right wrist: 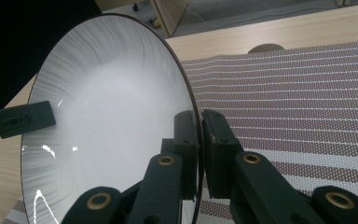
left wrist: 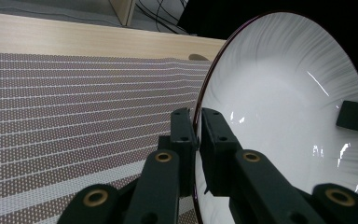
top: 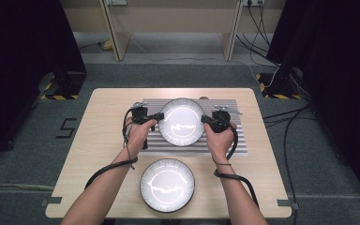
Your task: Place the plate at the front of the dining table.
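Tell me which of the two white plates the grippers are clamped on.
The far plate, over the striped mat: the left gripper and right gripper pinch its opposite rims. The near plate lies untouched on bare wood.

Two white plates: one plate [top: 183,121] over the mat, gripped at opposite rims, and a second plate [top: 167,184] flat on the table near the front edge. One striped grey placemat [top: 225,140]. One wooden table [top: 98,140]. Two black grippers: left gripper [top: 159,116] and right gripper [top: 204,119], each with two jaws closed on the rim of the farther plate. Two hands, one per gripper. Two trailing black cables, one from each gripper.
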Demonstrator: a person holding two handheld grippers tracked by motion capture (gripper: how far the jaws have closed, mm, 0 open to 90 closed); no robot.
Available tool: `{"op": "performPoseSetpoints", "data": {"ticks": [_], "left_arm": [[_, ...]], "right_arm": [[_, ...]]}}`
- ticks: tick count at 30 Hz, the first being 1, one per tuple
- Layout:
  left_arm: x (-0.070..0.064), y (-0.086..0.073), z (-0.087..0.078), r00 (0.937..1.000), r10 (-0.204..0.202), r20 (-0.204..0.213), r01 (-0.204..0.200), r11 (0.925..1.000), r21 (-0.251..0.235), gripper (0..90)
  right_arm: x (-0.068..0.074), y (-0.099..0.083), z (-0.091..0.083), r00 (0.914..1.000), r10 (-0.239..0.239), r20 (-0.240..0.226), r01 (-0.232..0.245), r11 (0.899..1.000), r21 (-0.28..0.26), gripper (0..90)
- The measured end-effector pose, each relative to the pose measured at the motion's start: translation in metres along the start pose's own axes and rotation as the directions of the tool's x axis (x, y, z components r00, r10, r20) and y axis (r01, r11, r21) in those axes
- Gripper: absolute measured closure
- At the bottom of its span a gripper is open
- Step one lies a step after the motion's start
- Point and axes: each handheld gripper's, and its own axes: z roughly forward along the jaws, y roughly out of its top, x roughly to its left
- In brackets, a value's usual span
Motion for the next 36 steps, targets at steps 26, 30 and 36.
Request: {"op": "performPoseSetpoints", "data": {"ticks": [26,30,36], "left_arm": [[0.01,-0.01,0.018,0.9986,-0.045,-0.026,0.046,0.9982,0.039,83.6],[0.011,-0.012,0.02,0.9981,-0.05,-0.035,0.051,0.9977,0.044,83.5],[0.012,-0.015,0.023,0.9977,-0.051,-0.045,0.054,0.9967,0.06,83.4]], "right_arm": [[-0.01,-0.005,0.021,0.9996,0.023,0.017,-0.024,0.999,0.046,84.6],[-0.011,-0.007,0.024,0.9994,0.029,0.02,-0.031,0.998,0.056,84.6],[-0.013,-0.011,0.028,0.9989,0.042,0.022,-0.044,0.997,0.07,84.5]]}}
